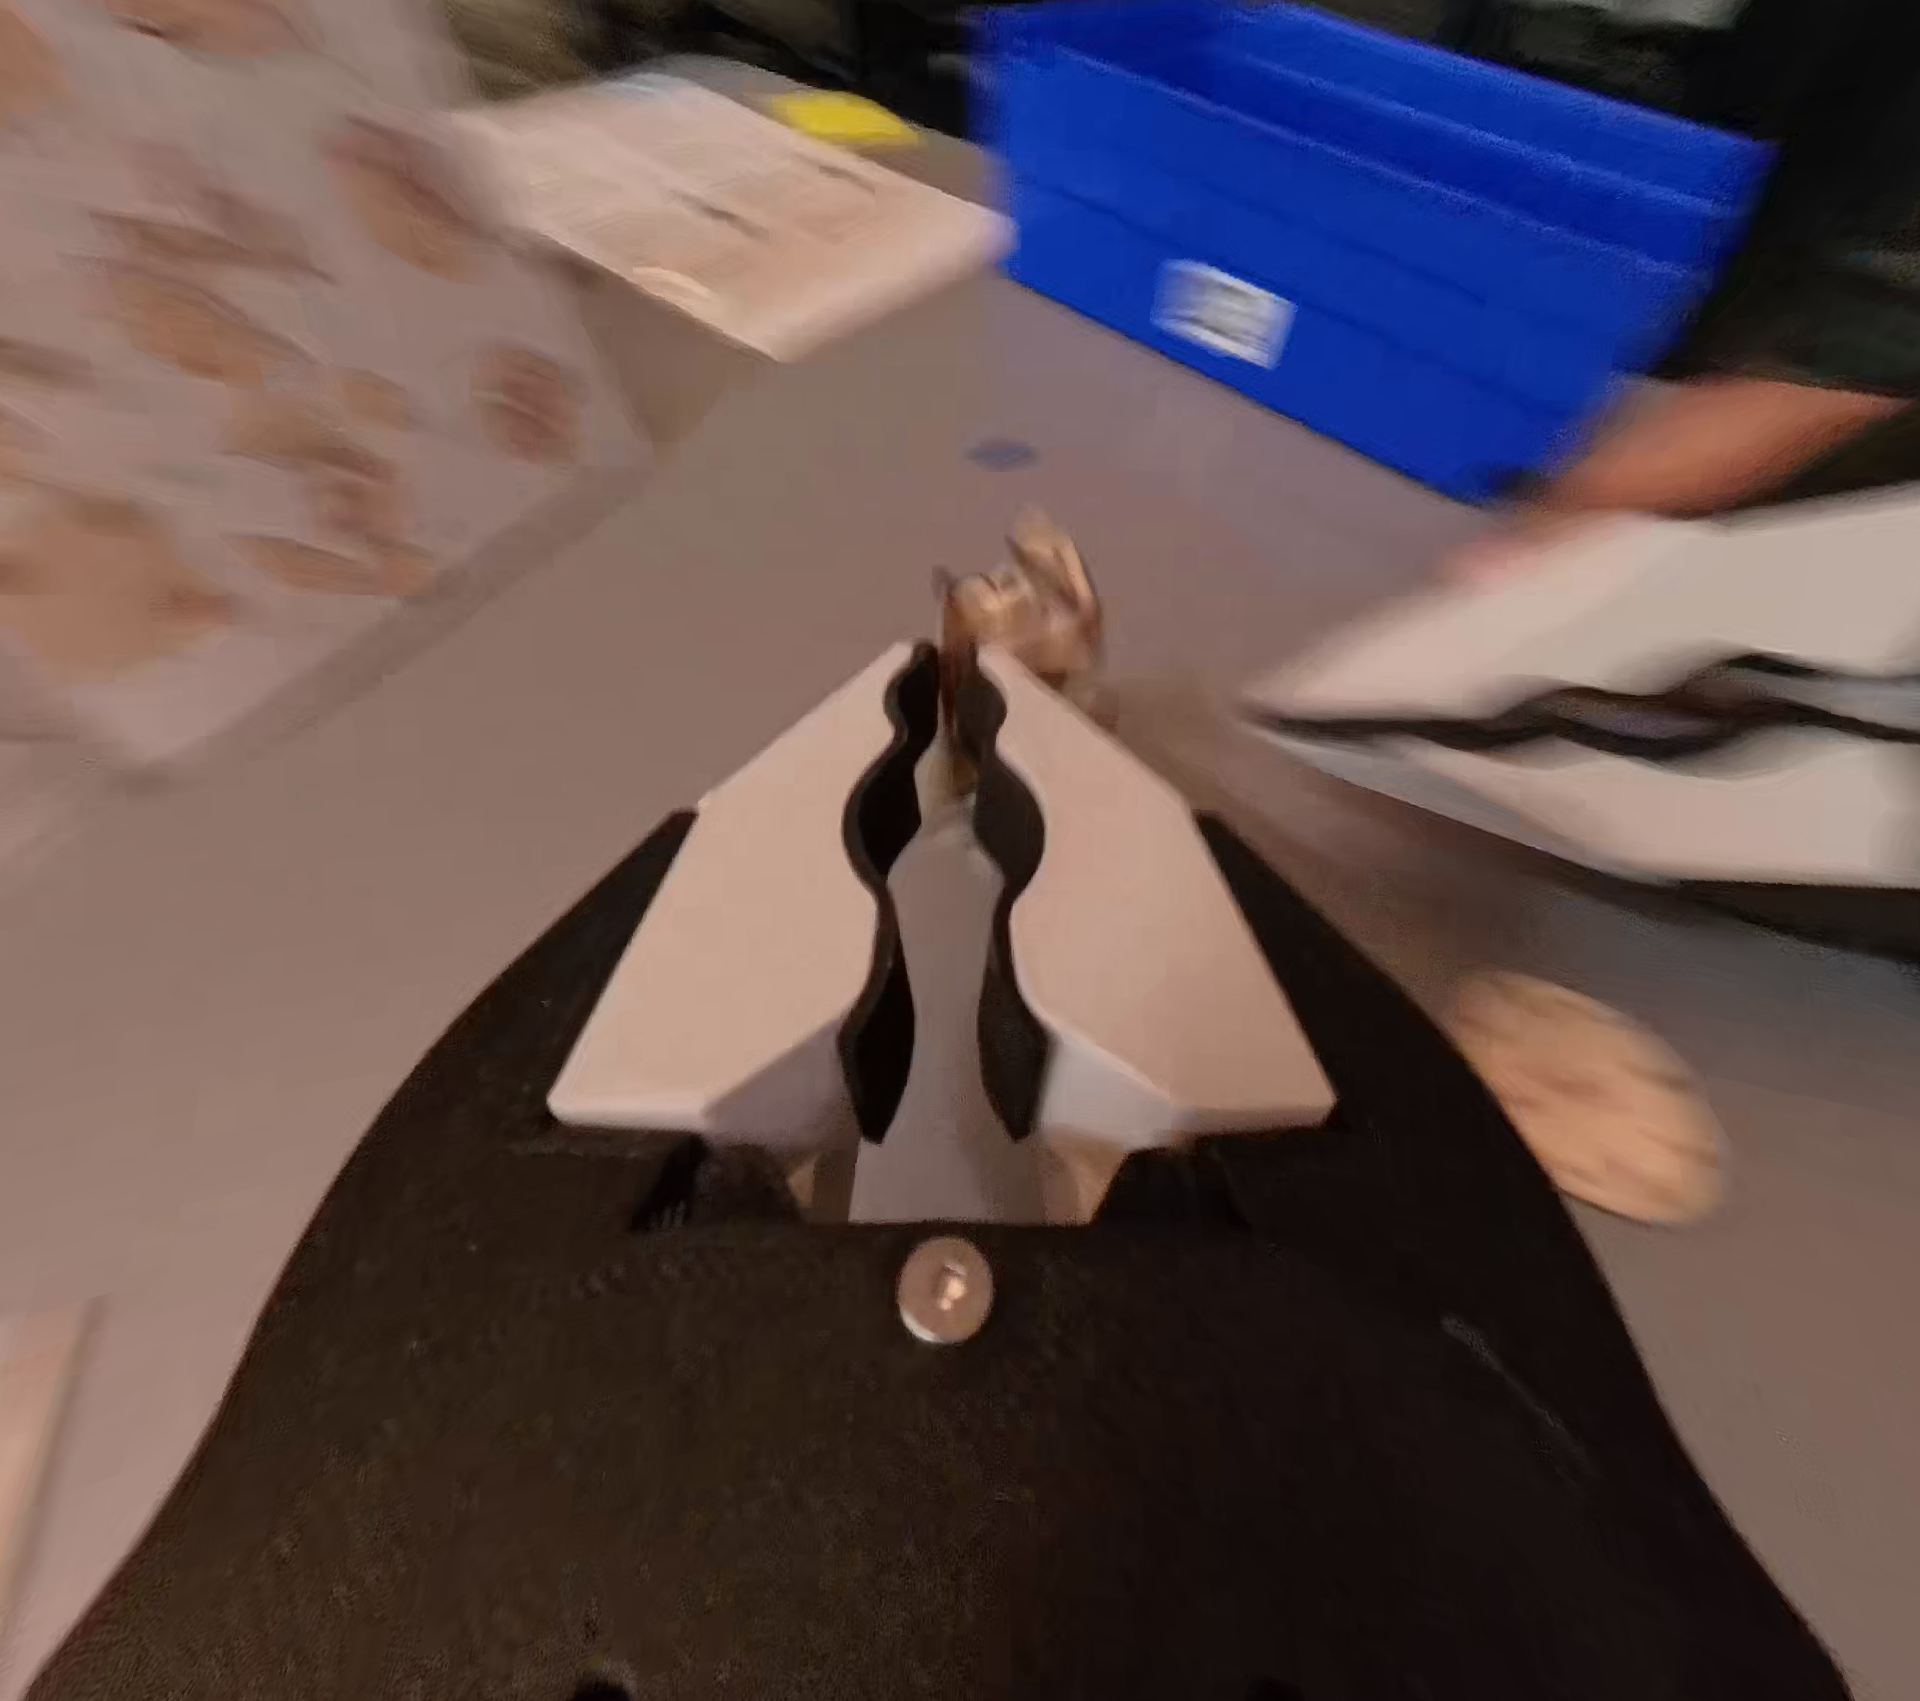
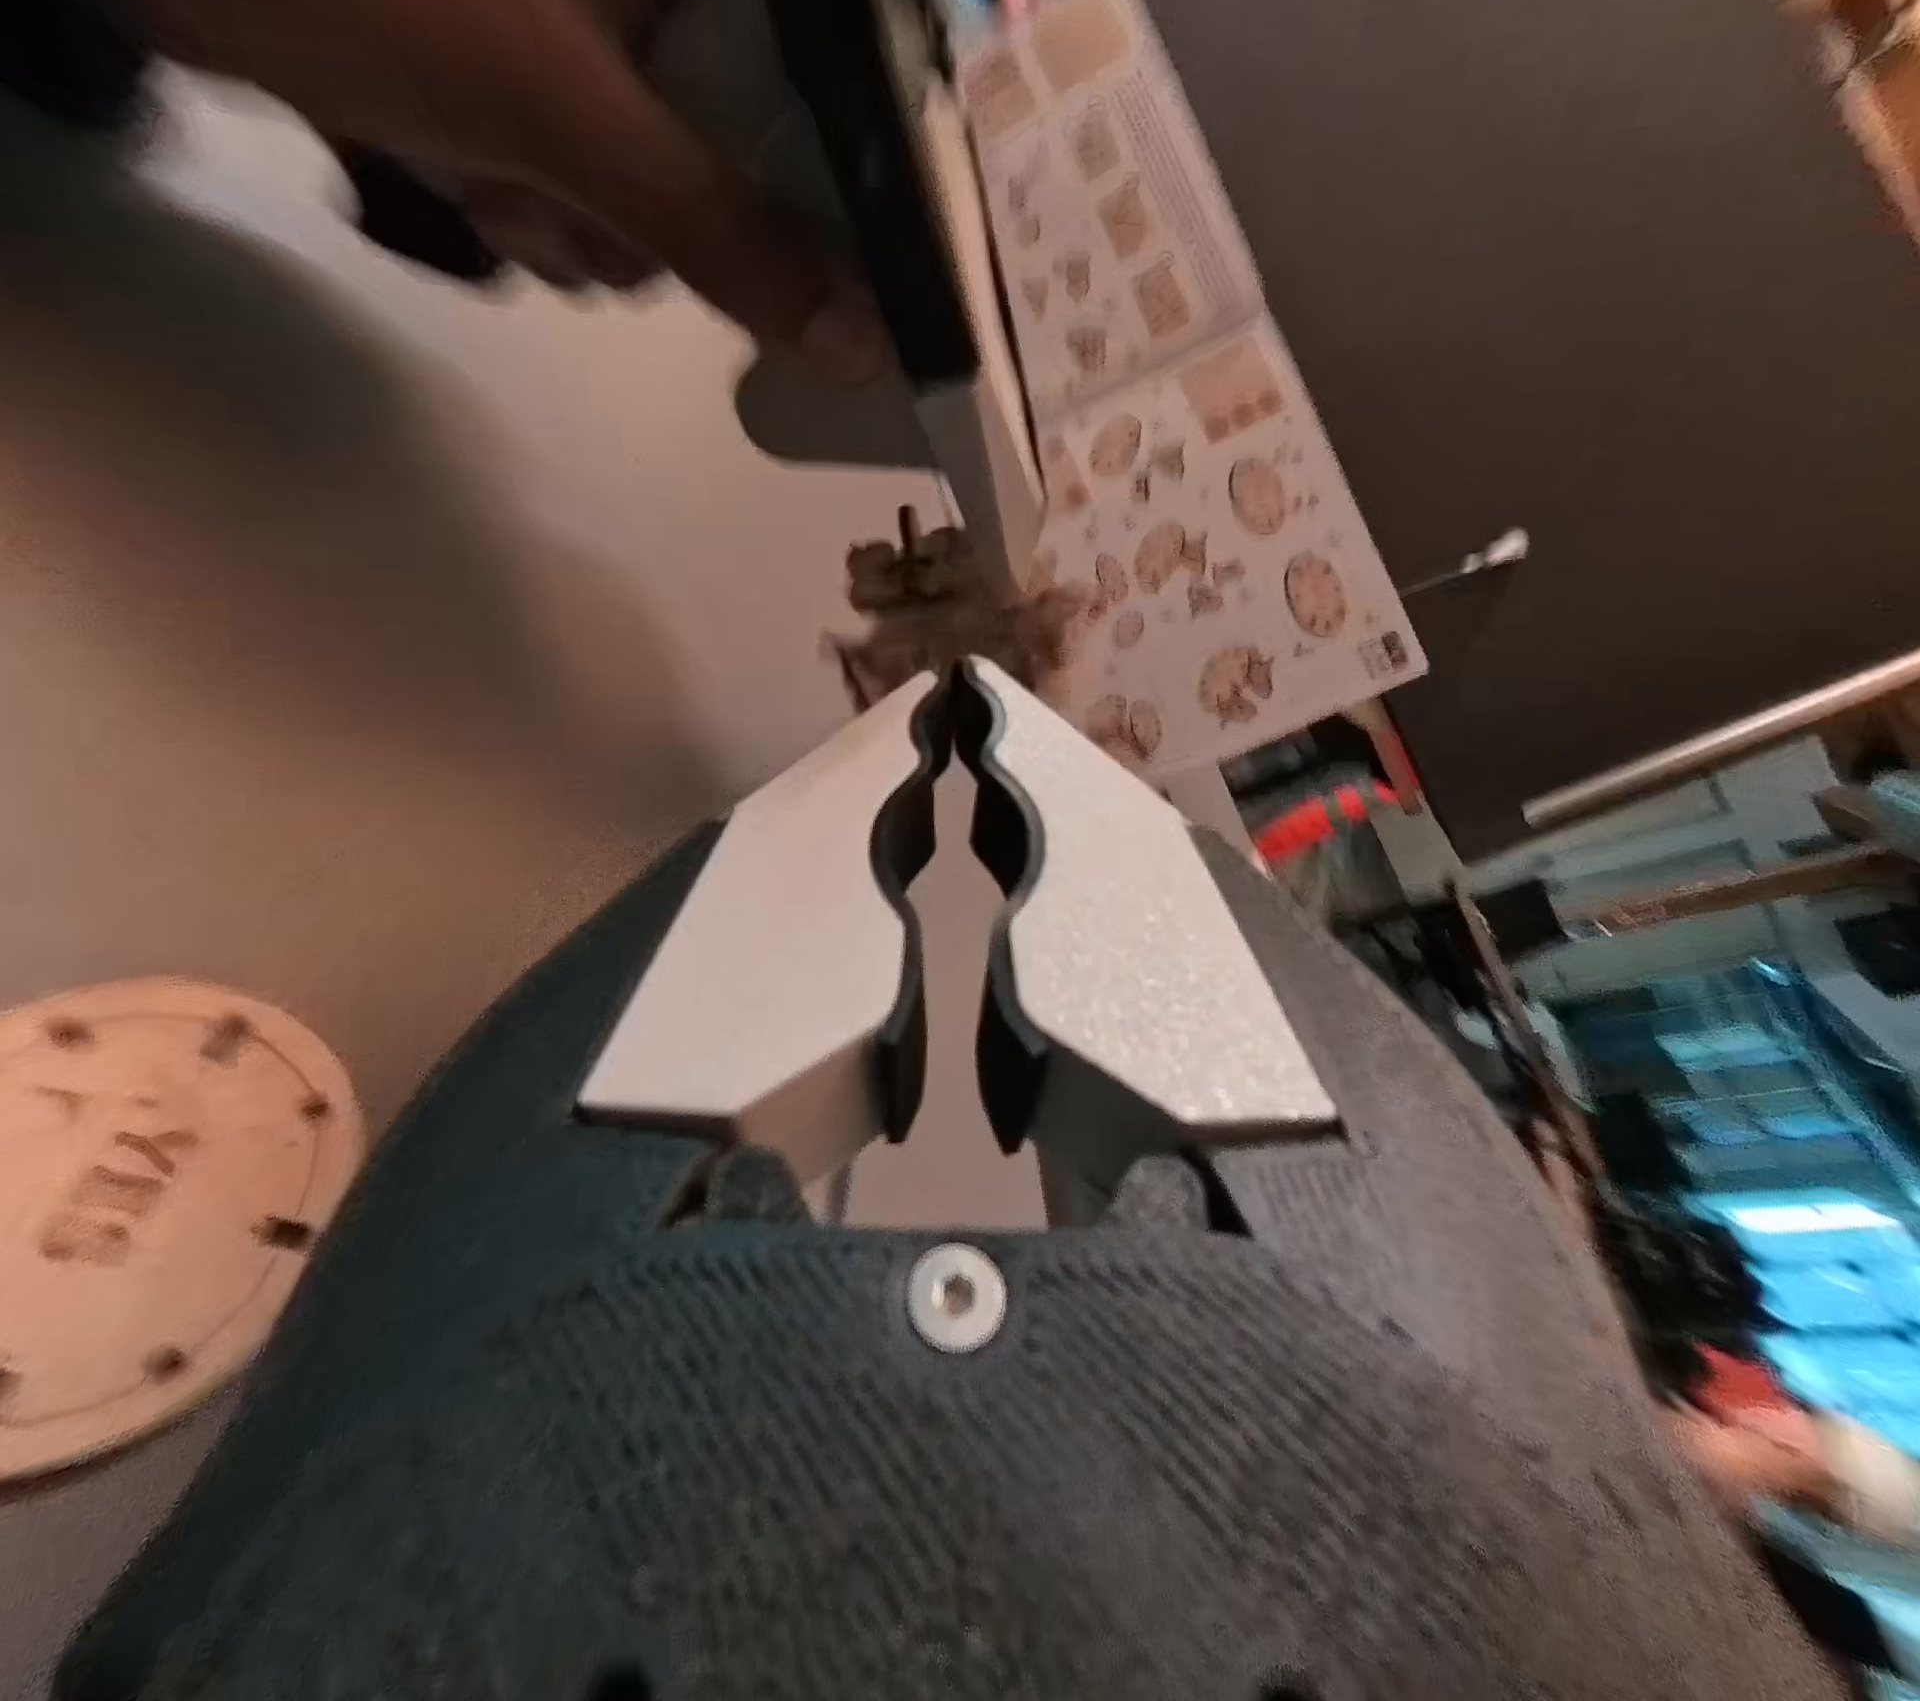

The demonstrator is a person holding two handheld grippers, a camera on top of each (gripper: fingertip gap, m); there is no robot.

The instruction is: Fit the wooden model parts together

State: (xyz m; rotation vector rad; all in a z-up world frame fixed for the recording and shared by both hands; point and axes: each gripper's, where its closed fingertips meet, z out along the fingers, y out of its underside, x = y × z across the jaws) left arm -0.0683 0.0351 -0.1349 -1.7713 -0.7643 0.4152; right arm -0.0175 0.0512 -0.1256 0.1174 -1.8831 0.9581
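**Wooden assembly pinched at both tips**

Wooden, small and brown, the assembly [image 1: 1023, 612] jutted just beyond the left gripper [image 1: 958, 664], whose nearly closed pads clamped its thin edge. The right gripper [image 2: 958, 677], closed at the tips, met it too; its grip was unclear. A wooden disc [image 2: 156, 1215] lay nearby.

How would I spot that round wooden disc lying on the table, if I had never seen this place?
Start from the grey table in the right wrist view and look to its lower left edge, beside the black gripper body. The disc lies flat there: pale wood, round, with small dark slots around its rim. The printed sheet farther off is rectangular and paper.
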